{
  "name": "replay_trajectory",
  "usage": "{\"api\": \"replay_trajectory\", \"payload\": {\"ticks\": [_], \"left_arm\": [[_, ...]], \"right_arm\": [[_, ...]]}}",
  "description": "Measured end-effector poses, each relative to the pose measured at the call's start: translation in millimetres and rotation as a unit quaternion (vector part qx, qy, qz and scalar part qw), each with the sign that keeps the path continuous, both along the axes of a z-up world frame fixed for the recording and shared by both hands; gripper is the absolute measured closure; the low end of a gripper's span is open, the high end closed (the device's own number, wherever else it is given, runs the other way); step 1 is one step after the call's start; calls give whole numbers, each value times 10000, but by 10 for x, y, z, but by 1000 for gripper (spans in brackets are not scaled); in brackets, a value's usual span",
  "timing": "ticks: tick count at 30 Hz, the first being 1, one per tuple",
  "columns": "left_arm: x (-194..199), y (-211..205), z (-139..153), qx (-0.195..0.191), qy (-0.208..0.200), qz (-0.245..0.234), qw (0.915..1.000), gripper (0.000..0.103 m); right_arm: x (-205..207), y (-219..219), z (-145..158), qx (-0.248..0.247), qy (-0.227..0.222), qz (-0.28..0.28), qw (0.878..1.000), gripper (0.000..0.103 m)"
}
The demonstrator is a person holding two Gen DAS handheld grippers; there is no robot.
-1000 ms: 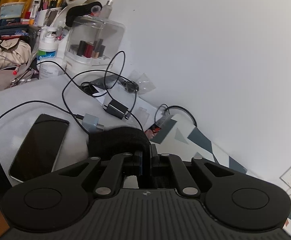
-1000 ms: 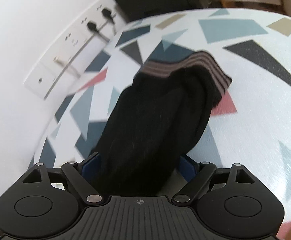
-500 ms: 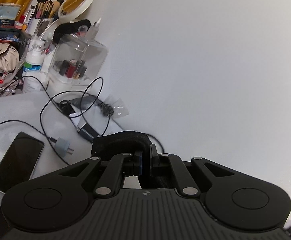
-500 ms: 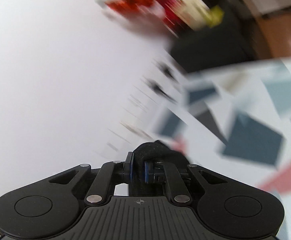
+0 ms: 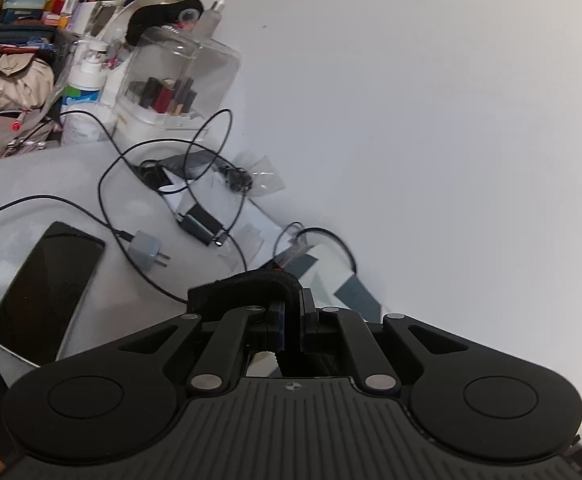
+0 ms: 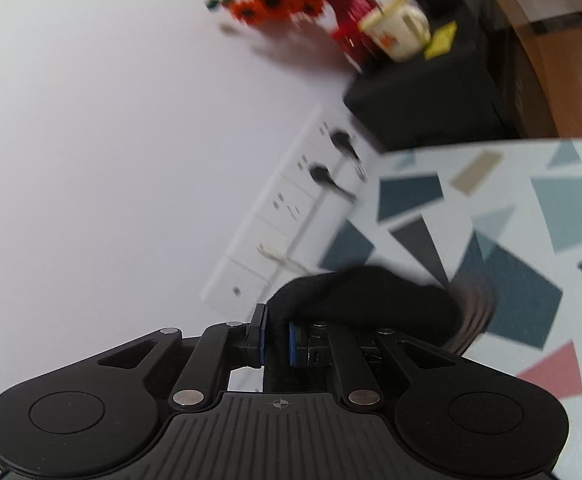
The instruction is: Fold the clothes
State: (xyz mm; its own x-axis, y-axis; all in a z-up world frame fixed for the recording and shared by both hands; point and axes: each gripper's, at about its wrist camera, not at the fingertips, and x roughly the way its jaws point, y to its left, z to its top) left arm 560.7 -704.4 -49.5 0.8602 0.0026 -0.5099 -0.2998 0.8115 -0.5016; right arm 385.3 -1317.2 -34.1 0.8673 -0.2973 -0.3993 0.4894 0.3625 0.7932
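Left claw (image 5: 290, 329): pinching black sock (image 5: 247, 288) above counter (image 5: 31, 184) | Right claw (image 6: 276, 340): pinching same sock (image 6: 371, 300), striped cuff (image 6: 473, 312) draped right | Lotion bottle (image 5: 81, 108): label unreadable

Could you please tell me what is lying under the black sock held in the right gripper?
Under the black sock lies the patterned tablecloth, its triangles showing around it. The cloth directly beneath the sock is covered and cannot be seen.
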Motion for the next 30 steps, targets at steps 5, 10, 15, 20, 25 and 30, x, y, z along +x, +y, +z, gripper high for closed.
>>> {"api": "replay_trajectory", "payload": {"ticks": [5,10,15,20,25,30], "left_arm": [[-22,48,-30,225,119,50,9997,96],[-78,115,-140,391,336,207,9985,96],[-77,204,-281,509,614,511,9955,96],[-62,141,-329,615,698,493,9944,96],[-42,35,-359,656,739,454,9941,96],[-22,-54,-351,696,749,404,9939,96]], "right_arm": [[-9,77,-86,-190,-124,34,9997,94],[-57,151,-502,205,464,268,9984,89],[-216,256,-1131,1373,1021,317,9847,71],[-397,263,-1408,2018,951,-25,9748,66],[-431,83,-1463,2090,902,-573,9721,56],[-489,-128,-1643,2644,627,-1205,9548,56]]}}
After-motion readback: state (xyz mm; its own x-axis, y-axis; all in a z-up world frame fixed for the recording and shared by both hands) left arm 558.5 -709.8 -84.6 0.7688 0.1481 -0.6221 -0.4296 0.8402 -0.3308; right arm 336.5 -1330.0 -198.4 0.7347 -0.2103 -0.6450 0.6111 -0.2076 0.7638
